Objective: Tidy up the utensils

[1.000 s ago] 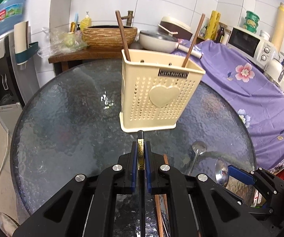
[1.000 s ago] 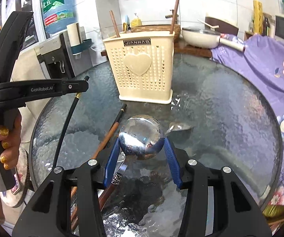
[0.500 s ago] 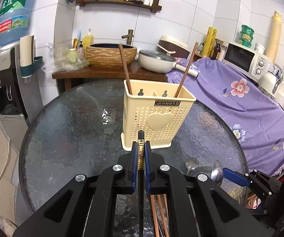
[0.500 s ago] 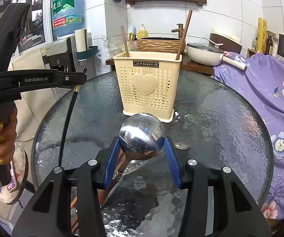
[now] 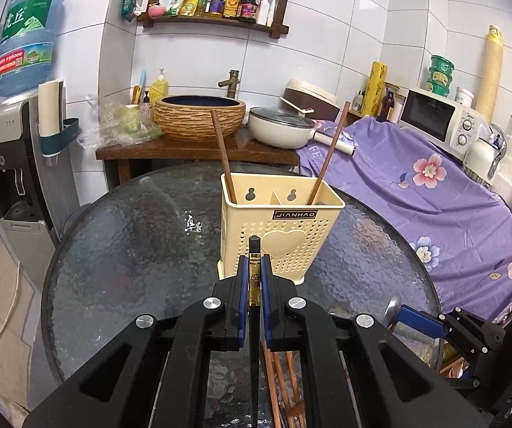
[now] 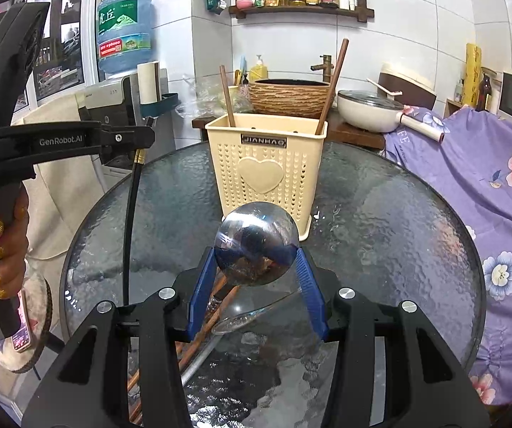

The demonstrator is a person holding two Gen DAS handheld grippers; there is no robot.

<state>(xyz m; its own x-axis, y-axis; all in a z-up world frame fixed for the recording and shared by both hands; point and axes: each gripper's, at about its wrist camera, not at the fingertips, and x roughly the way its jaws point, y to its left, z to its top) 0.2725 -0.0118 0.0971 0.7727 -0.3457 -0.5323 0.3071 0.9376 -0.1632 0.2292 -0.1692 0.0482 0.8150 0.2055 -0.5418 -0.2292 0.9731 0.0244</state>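
The cream holder (image 5: pixel 278 228) stands upright near the middle of the round glass table (image 5: pixel 120 256), with 2 brown chopsticks (image 5: pixel 222 153) leaning in it, 1 at each end. The left gripper (image 5: pixel 255 278) is clamped on a black chopstick (image 5: pixel 254 306). The right gripper (image 6: pixel 256 267) is clamped on a steel ladle (image 6: pixel 256 244). More chopsticks (image 5: pixel 281 388) lie on the near table.

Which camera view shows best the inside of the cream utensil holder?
The left wrist view: it looks down into the utensil holder, showing its divider and both chopsticks. The right wrist view shows only its front wall and rim.
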